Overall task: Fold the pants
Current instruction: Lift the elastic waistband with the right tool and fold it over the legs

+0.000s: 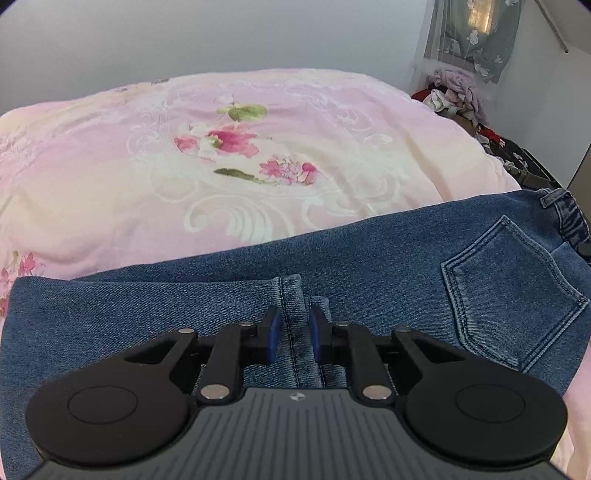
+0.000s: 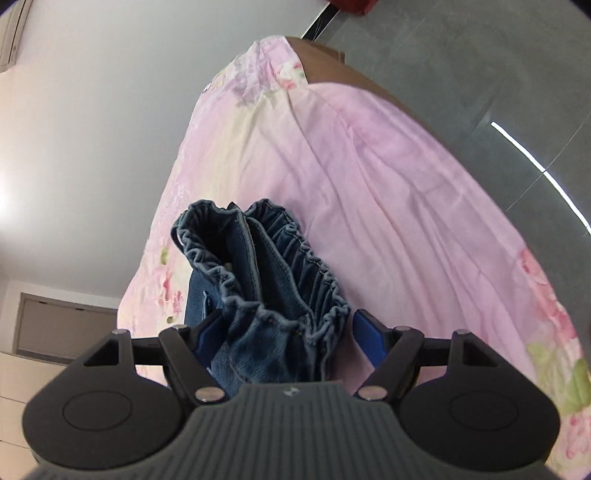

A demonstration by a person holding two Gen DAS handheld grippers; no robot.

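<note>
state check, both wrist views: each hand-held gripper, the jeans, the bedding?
left hand-held gripper: shut on jeans, pinching the hem folds
right hand-held gripper: open, jaws either side of the bunched elastic waistband
jeans: lying across the bed, back pocket facing up, waistband gathered and standing up
quilt: spread over the bed, lightly wrinkled
clothes pile: heaped, unfolded

The pants [image 1: 369, 266] are blue denim, the bedspread [image 1: 221, 147] is pink with red flowers, and the far curtain [image 1: 476, 33] looks grey-green, maybe flowered.
</note>
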